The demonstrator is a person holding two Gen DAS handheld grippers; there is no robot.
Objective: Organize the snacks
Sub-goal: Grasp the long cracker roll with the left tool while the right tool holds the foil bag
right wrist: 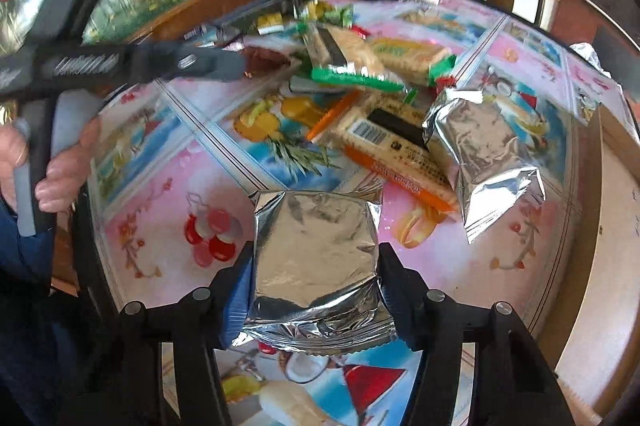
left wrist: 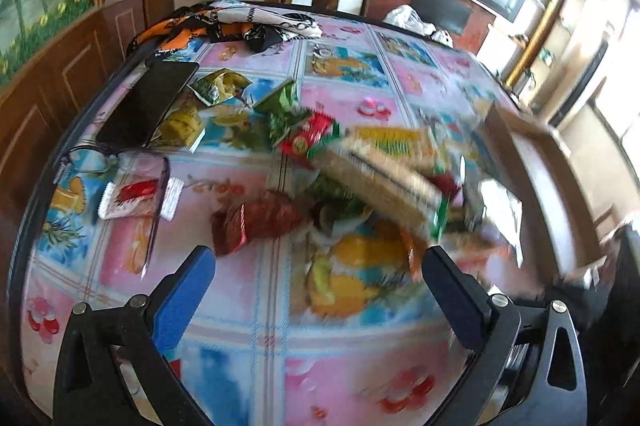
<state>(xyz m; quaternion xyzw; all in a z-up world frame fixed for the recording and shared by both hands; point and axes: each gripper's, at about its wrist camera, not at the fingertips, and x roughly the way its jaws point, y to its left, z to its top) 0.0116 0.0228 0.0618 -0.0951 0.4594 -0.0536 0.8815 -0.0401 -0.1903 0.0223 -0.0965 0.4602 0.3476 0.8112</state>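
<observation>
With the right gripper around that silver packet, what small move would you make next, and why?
Probably lift it a little off the table. The right gripper has its pads against both sides of the silver foil packet, which looks gripped, and a second foil packet and the snack pile lie just beyond, so a straight rise should avoid dragging into them.
</observation>
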